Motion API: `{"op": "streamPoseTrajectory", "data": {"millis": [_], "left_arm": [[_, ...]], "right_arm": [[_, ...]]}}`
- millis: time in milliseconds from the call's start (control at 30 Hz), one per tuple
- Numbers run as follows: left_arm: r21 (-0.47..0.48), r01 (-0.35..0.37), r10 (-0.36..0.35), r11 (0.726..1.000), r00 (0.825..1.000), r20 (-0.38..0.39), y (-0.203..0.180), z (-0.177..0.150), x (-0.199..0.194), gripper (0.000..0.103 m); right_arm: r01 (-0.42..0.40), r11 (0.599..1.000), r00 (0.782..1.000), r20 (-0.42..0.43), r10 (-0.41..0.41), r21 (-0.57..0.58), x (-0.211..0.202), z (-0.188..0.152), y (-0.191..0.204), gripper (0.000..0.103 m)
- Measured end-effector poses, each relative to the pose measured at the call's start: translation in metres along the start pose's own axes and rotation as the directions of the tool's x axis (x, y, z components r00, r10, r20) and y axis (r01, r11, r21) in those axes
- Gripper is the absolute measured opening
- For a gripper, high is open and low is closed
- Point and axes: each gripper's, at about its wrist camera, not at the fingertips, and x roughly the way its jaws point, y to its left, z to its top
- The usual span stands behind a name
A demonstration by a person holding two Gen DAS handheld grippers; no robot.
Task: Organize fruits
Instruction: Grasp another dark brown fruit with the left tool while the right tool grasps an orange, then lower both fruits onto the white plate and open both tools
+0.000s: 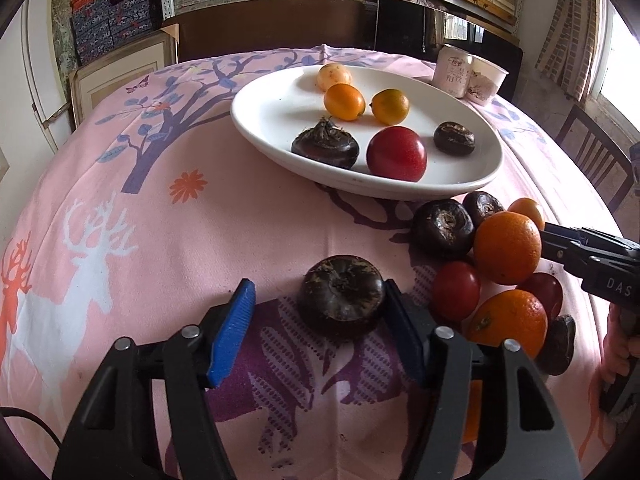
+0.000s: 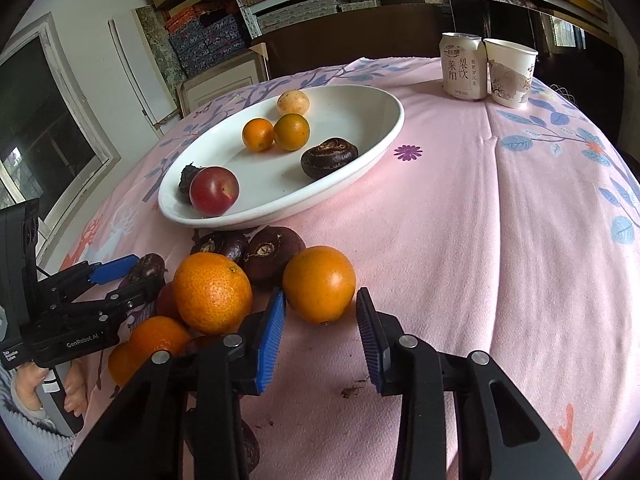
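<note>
From the left wrist view, the left gripper has a dark water chestnut between its blue pads on the pink cloth, nearer than the white plate. The right-hand pad touches it, the other pad stands clear, so the jaws are not yet clamped; I'd close evenly and lift straight, since its rounded sides could squirt out. The plate already holds several fruits, with bare space on its left part, a good place to set this one. From the right wrist view, the right gripper straddles the near side of an orange lying just this side of the plate; the pads look to press its flanks, gripping only the near part. I'd seat it deeper before lifting, away from the neighbouring orange.
</note>
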Motion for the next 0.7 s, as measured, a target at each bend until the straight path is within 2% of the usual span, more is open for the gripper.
{"op": "streamPoseTrajectory", "data": {"millis": [133, 367, 567, 700], "left_arm": [[0.036, 0.031, -0.031, 0.999, 1.0, 0.003, -0.008, -0.001, -0.001, 0.041], [-0.002, 0.031, -0.031, 1.0, 0.999, 0.034, -0.001, -0.001, -0.008, 0.041], [-0.023, -0.003, 0.006, 1.0, 0.99, 0.144, 0.001, 0.004, -0.036, 0.041], [-0.043, -0.004, 0.012, 0.999, 0.983, 0.186, 0.004, 0.027, -0.047, 0.041]], "right_arm": [[-0.002, 1.0, 1.0, 0.0, 0.002, -0.003, 0.0, 0.0, 0.0, 0.035], [0.006, 0.999, 0.999, 0.051, -0.008, 0.036, -0.016, 0.001, -0.01, 0.034], [-0.022, 0.995, 0.988, 0.157, 0.007, 0.097, -0.052, -0.002, -0.027, 0.034], [-0.061, 0.992, 0.976, 0.213, 0.036, 0.113, -0.068, 0.005, -0.028, 0.034]]}}
